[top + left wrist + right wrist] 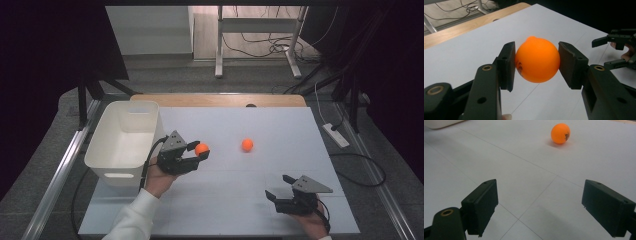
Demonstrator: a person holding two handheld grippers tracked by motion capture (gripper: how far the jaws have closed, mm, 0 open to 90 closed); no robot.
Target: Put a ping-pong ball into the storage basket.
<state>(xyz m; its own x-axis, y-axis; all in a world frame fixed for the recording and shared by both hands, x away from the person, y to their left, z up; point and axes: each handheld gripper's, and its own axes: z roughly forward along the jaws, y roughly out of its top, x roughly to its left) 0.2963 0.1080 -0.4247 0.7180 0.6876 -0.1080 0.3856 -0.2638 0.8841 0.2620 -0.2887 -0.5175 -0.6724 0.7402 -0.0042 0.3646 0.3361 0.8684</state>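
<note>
Bin of white plastic stands at the far left of the surface and serves as landmark. Just right of the bin, the left tool is clenched on an orange ball, pads pressing opposite sides at its widest girth. Farther right of the bin a second ball lies free. Farthest right, the right tool stands released, holding nothing. Judged light, smooth, thin-shelled: grip gently across the middle, or it may squirt out.
</note>
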